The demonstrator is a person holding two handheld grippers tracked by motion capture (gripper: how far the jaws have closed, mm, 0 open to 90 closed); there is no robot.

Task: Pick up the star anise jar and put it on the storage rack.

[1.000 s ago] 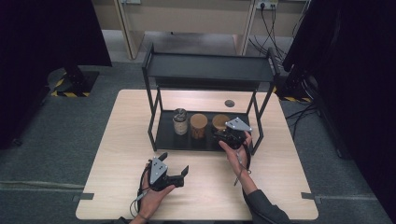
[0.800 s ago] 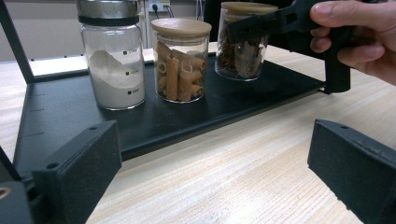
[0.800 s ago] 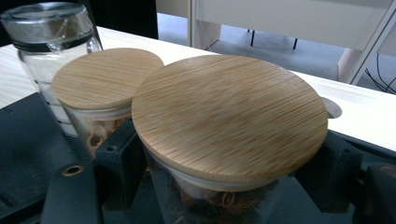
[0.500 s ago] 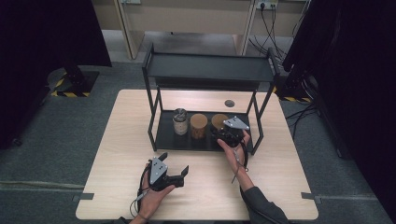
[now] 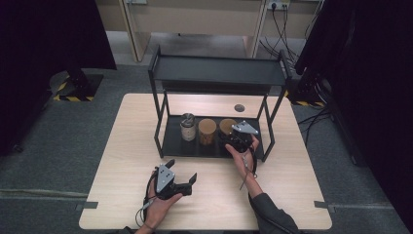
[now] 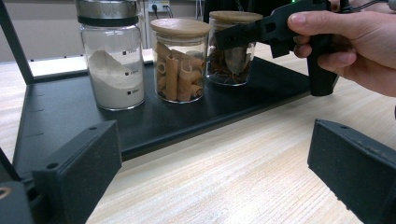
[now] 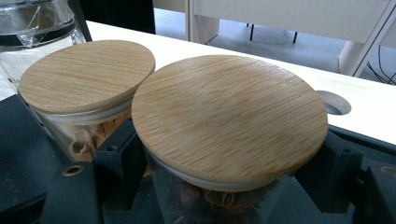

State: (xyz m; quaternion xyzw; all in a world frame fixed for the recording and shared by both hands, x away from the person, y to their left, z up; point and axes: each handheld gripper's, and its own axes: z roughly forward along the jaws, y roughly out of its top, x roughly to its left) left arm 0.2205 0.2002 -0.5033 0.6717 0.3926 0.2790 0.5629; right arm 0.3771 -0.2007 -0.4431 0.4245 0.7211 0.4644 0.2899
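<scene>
A glass jar of dried brown pieces with a bamboo lid [image 7: 229, 116] stands at the right end of the black rack's lower tray [image 5: 180, 146]. My right gripper [image 7: 224, 186] is shut on this jar just under the lid, one finger [image 7: 116, 154] on each side. In the high view the right gripper [image 5: 234, 139] reaches into the rack from the front. A pasta jar [image 5: 207, 130] and a white-powder jar [image 5: 187, 126] stand to its left. My left gripper [image 5: 182, 169] rests open on the wooden table in front of the rack, nothing between its fingers [image 6: 79, 172].
The rack's top shelf [image 5: 219, 70] hangs over the jars, with black posts at its corners. A round hole [image 5: 239, 107] sits in the tabletop behind the rack. The pasta jar's lid [image 7: 84, 74] nearly touches the held jar's lid.
</scene>
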